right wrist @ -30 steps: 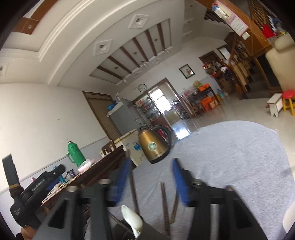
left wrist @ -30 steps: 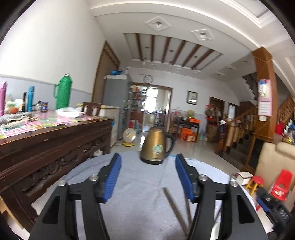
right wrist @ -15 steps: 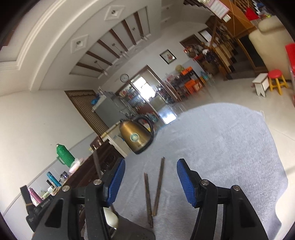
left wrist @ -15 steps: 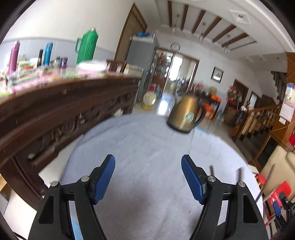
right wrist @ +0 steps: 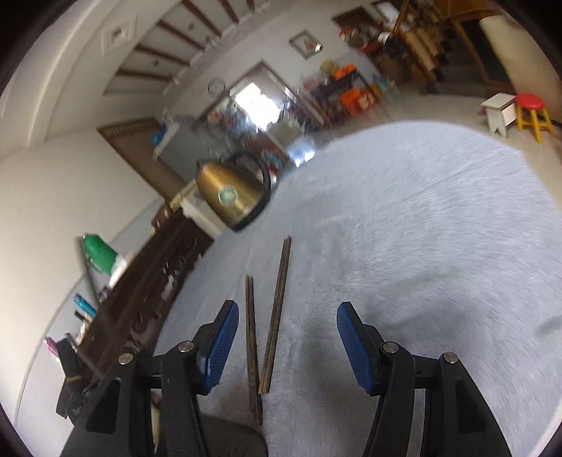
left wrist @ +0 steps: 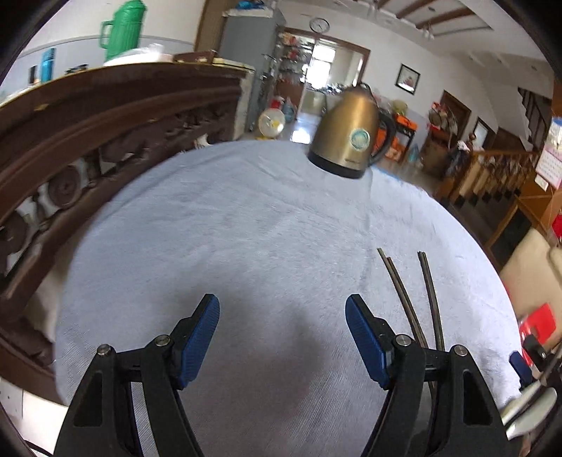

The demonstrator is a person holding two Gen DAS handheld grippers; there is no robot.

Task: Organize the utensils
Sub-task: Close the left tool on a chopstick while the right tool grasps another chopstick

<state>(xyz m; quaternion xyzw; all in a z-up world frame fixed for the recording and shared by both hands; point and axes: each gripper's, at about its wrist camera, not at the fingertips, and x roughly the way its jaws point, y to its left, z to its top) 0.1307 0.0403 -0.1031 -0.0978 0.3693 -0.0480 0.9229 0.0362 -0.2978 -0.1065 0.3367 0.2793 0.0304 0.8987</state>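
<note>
Two pairs of dark wooden chopsticks (right wrist: pixel 272 316) lie on the pale blue cloth (right wrist: pixel 421 246), just inside the left finger of my right gripper (right wrist: pixel 286 337), which is open and empty above them. In the left wrist view the chopsticks (left wrist: pixel 404 291) lie to the right of my left gripper (left wrist: pixel 282 334), which is open and empty over bare cloth (left wrist: pixel 246 228). A dark rounded holder (right wrist: pixel 224 439) shows at the bottom edge of the right wrist view.
A gold kettle (left wrist: pixel 347 133) stands at the far side of the table. A dark carved wooden sideboard (left wrist: pixel 87 147) runs along the left with a green thermos (left wrist: pixel 121 28) on top. A red stool (right wrist: pixel 532 112) stands on the floor beyond.
Both grippers have tilted down toward the table. The left gripper's view has swung so the chopsticks now lie at its right; the right gripper has come lower over the chopsticks.
</note>
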